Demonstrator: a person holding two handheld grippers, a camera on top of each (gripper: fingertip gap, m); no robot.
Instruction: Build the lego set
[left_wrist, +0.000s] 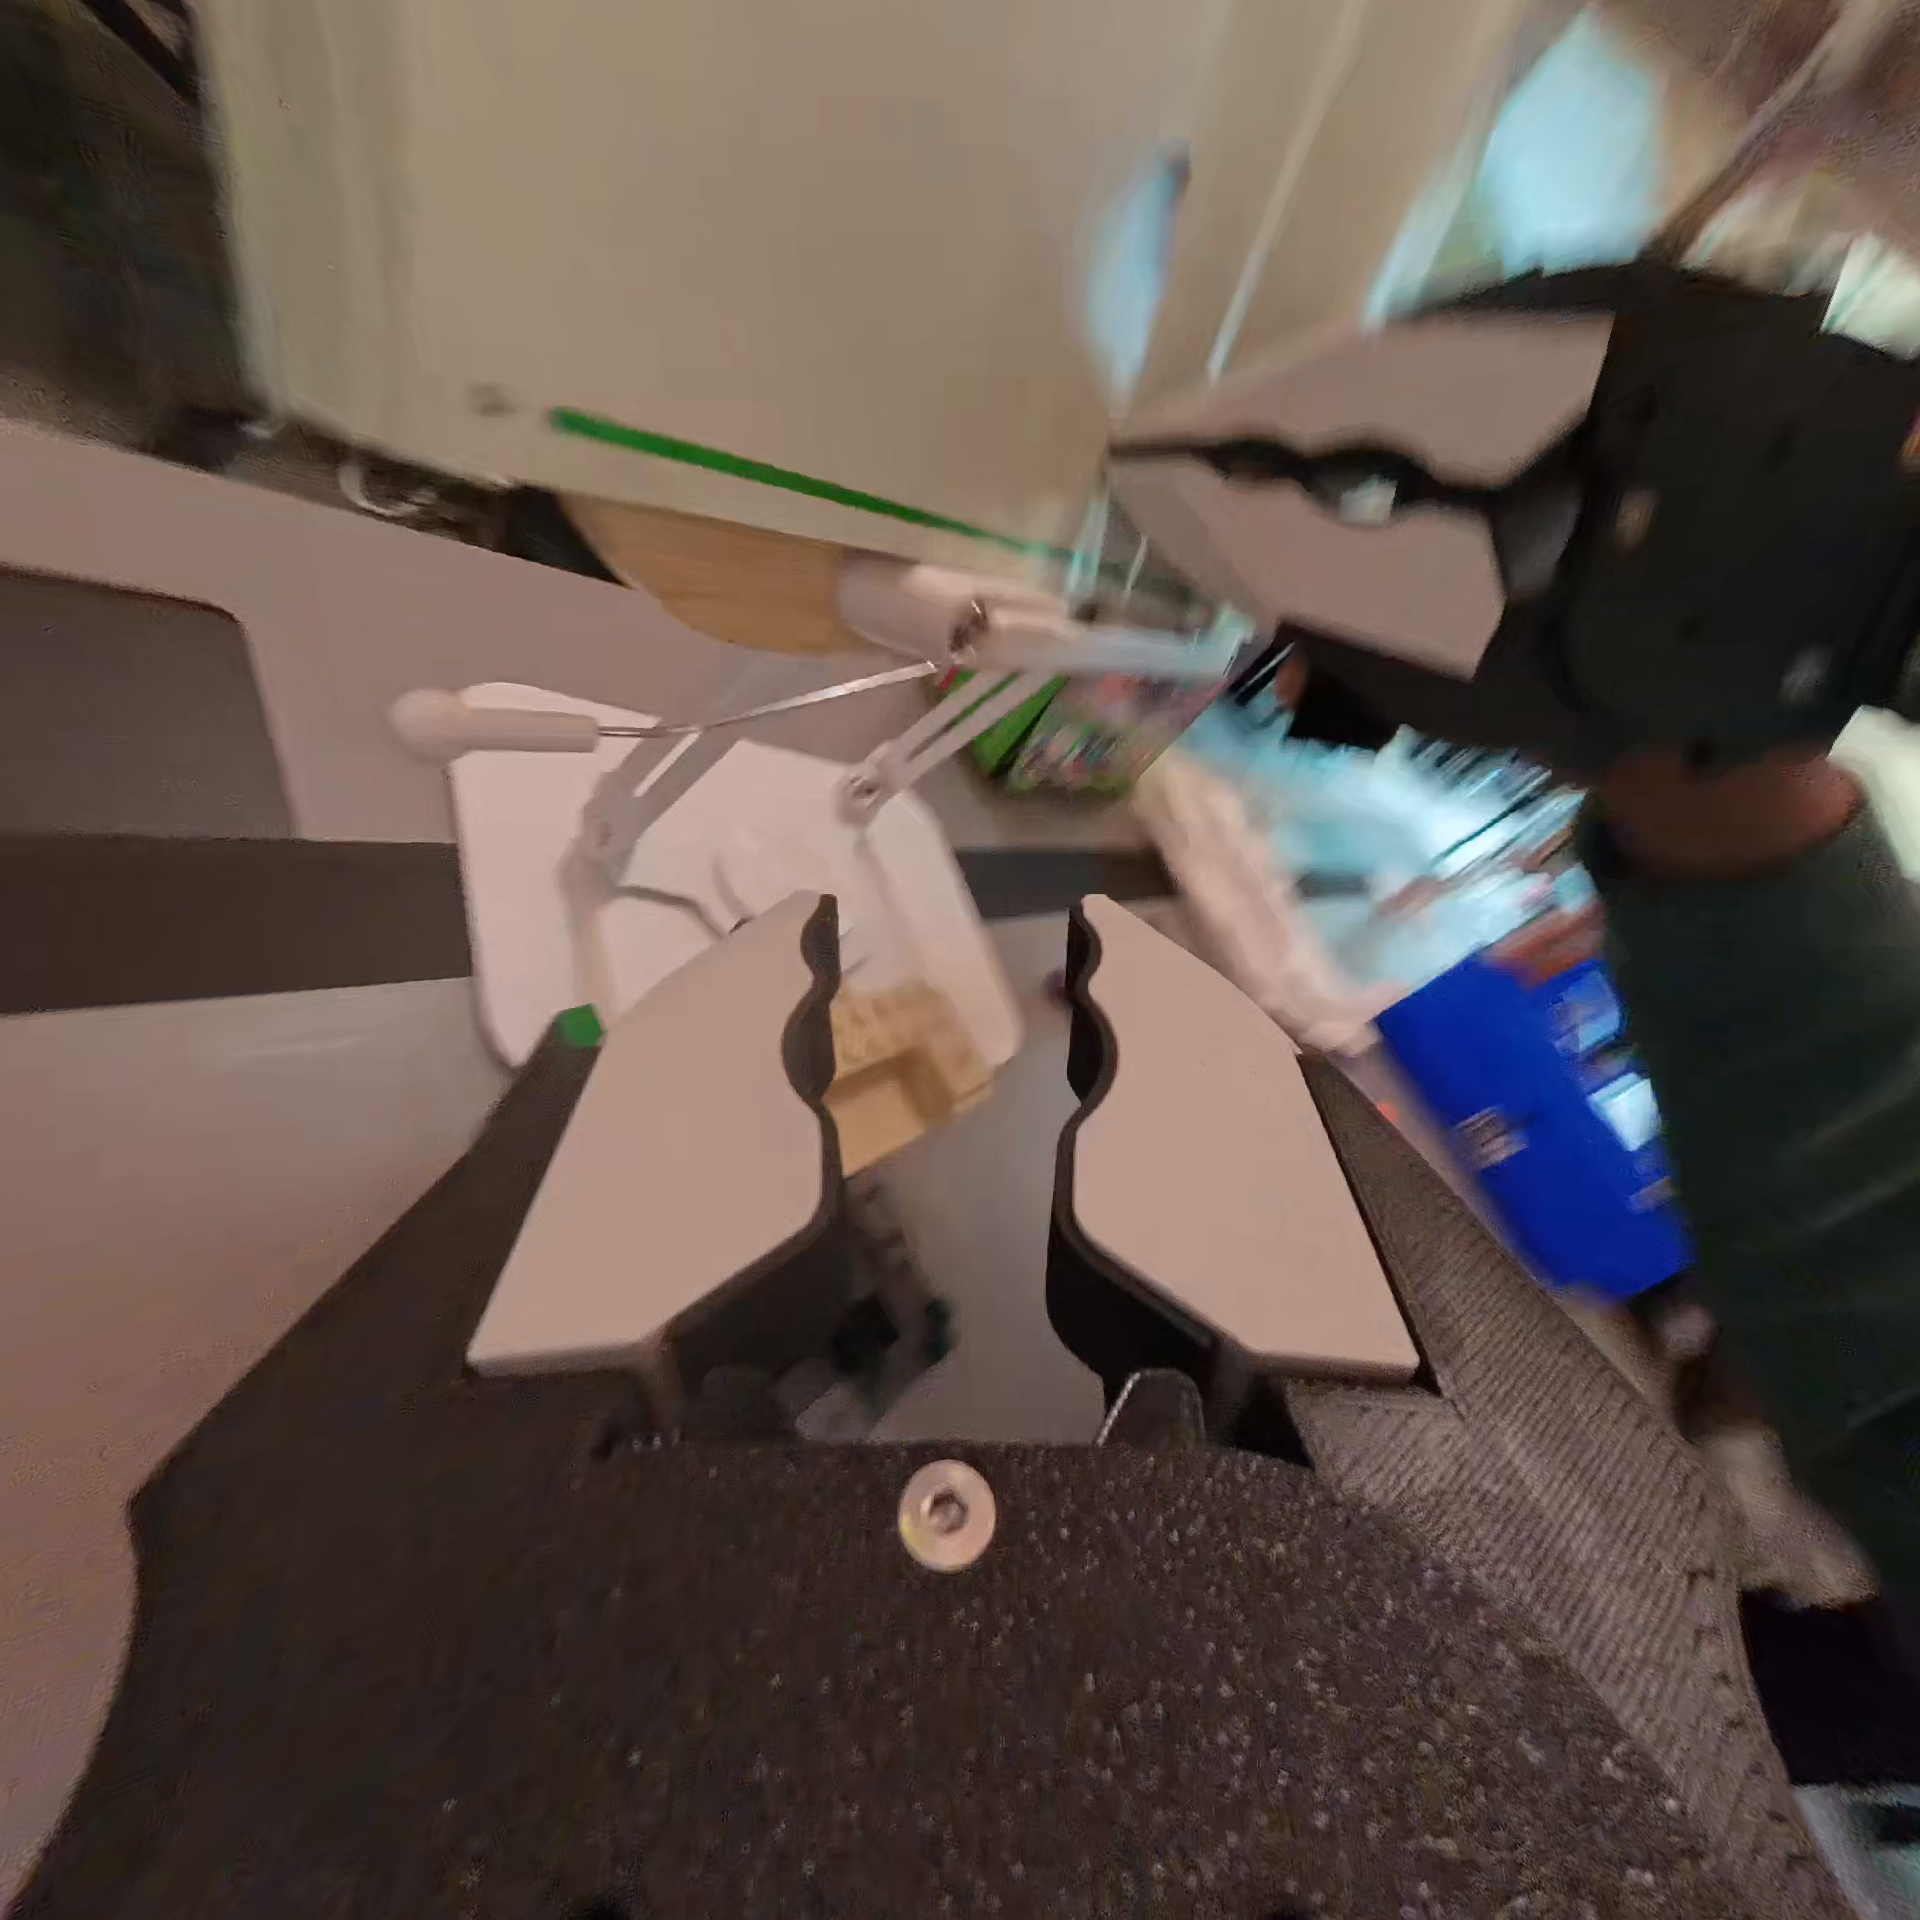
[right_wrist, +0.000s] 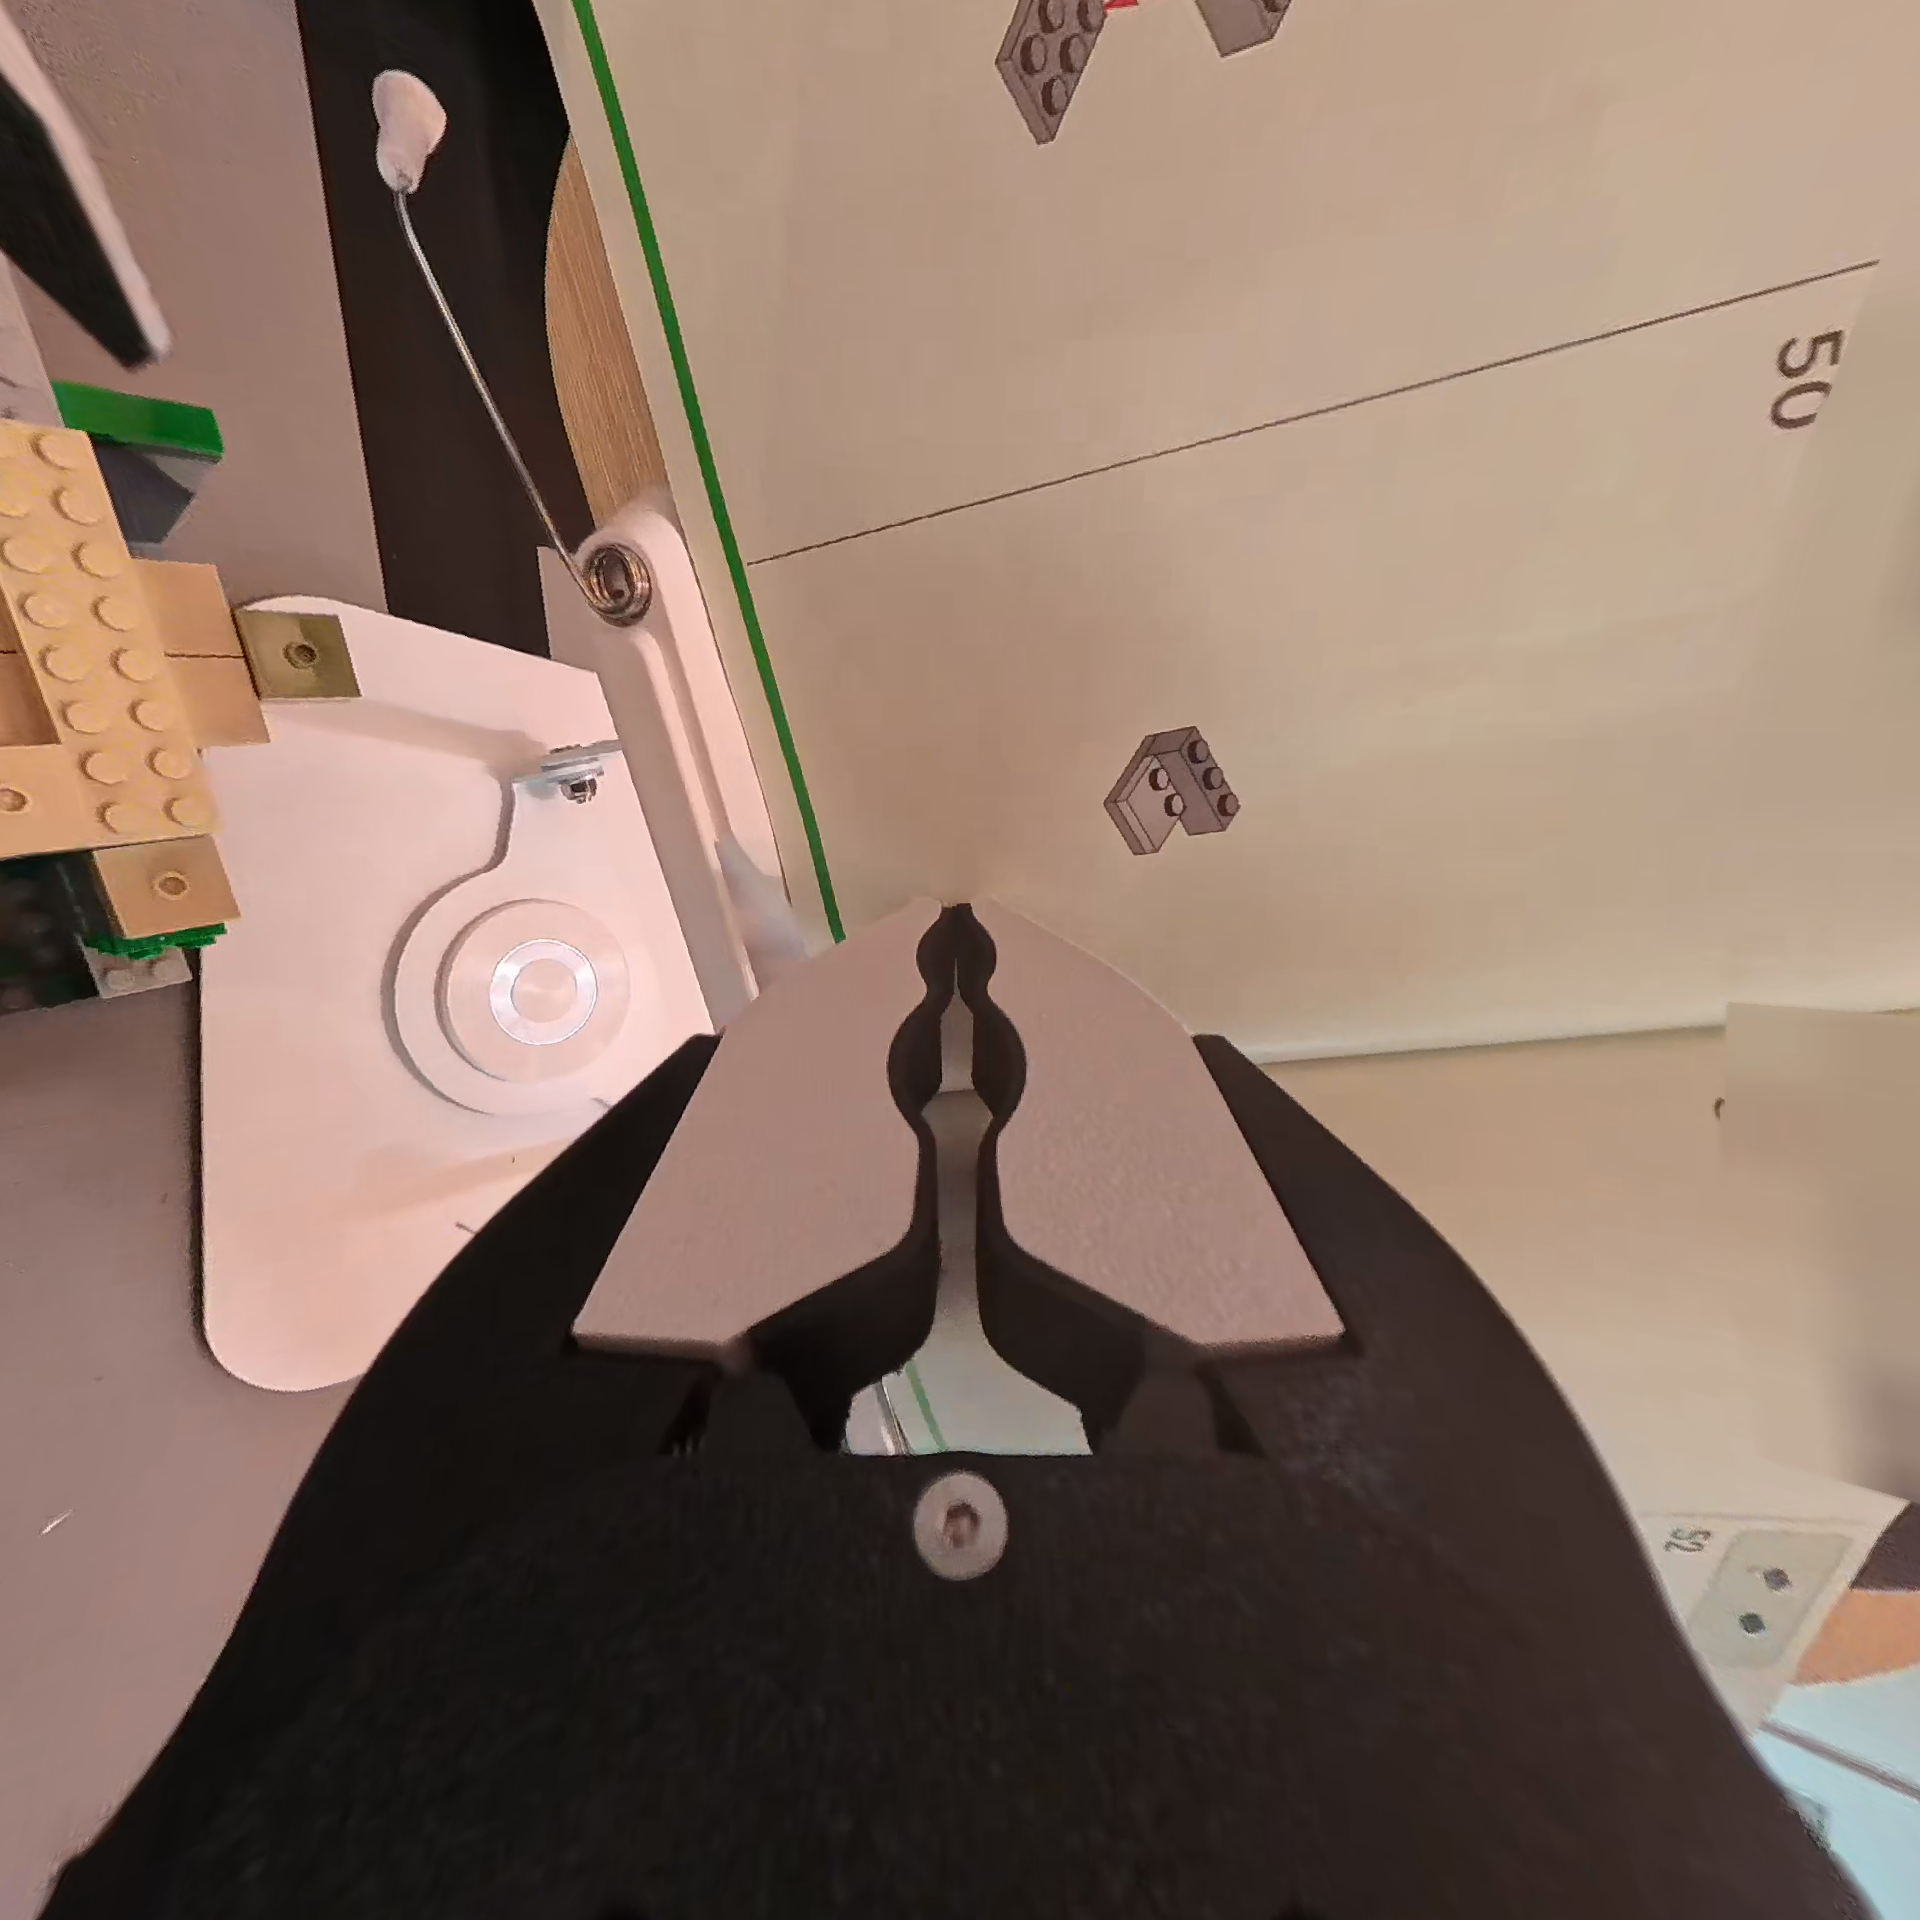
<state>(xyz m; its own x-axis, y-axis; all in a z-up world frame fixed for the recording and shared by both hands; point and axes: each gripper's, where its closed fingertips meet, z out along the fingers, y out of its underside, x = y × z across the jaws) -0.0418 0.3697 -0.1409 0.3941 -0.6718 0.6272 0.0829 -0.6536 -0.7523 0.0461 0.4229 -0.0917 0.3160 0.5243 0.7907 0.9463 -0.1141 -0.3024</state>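
Observation:
The instruction booklet (right_wrist: 1299, 623) stands on a white book stand (right_wrist: 343, 1091), its page showing grey brick drawings. My right gripper (right_wrist: 958, 912) is shut on the lower edge of a booklet page. It also shows in the blurred left wrist view (left_wrist: 1122, 447), pinching the page corner of the booklet (left_wrist: 675, 260). A tan and green lego build (right_wrist: 94, 644) sits at the left by the stand's base. In the left wrist view the build (left_wrist: 899, 1060) lies just beyond my left gripper (left_wrist: 951, 914), which is open and empty above the table.
The stand's wire page holder (right_wrist: 468, 343) with a white tip sticks out to the left. A blue box (left_wrist: 1538, 1122), a green box (left_wrist: 1081, 727) and clear plastic bags (left_wrist: 1247, 862) lie at the right. A person's forearm (left_wrist: 1745, 810) holds the right gripper. Loose instruction pages (right_wrist: 1787, 1621) lie at the lower right.

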